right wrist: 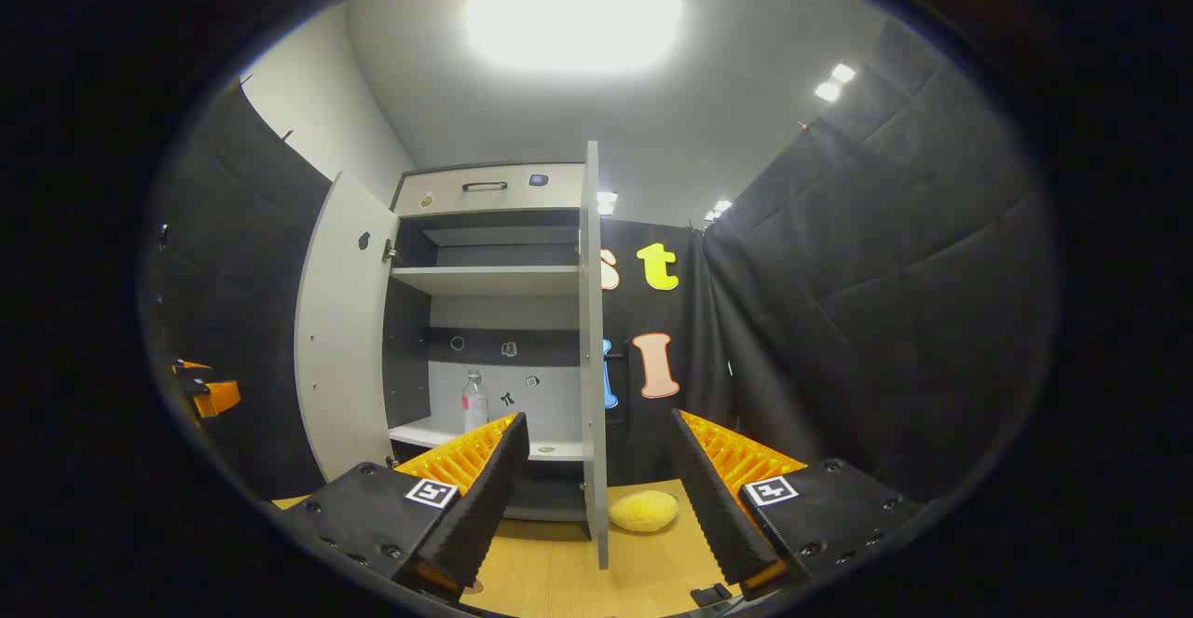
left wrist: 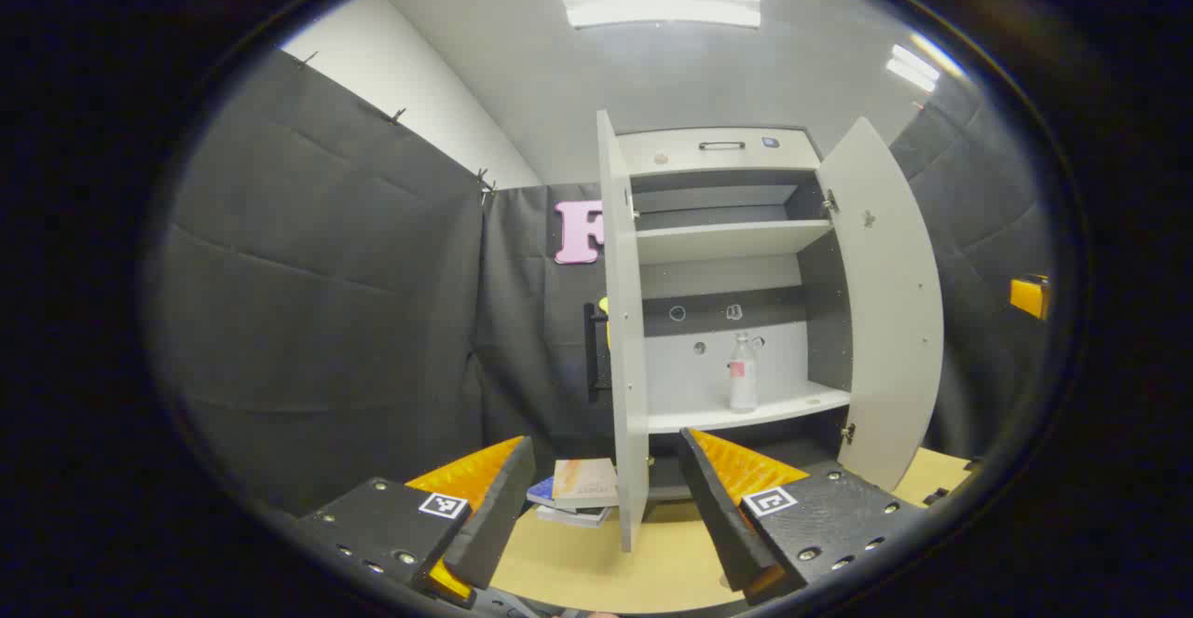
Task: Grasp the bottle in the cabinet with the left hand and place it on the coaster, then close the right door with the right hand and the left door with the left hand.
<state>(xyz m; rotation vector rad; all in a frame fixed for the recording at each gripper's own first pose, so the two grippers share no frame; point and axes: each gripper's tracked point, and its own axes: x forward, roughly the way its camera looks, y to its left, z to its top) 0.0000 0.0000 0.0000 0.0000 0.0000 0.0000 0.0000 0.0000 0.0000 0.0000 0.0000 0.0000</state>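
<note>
The cabinet (left wrist: 718,301) stands on the surface (left wrist: 652,562) with both doors swung open. The bottle (left wrist: 743,374) stands upright on the lower shelf (left wrist: 746,408), toward its right half in the left gripper view, well apart from both tools.

The left hand-held gripper (left wrist: 596,506) is wide open and empty. The bottle lies ahead of it, above and slightly right of the gap between its fingers; the left door (left wrist: 623,320) edge sits within that gap.

The right hand-held gripper (right wrist: 596,497) is wide open and empty. The bottle (right wrist: 475,401) appears ahead and left, above its left finger. The right door (right wrist: 590,348) edge lies between its fingers.

A book stack (left wrist: 580,490) and a yellow sponge (right wrist: 643,511) rest on the surface.
</note>
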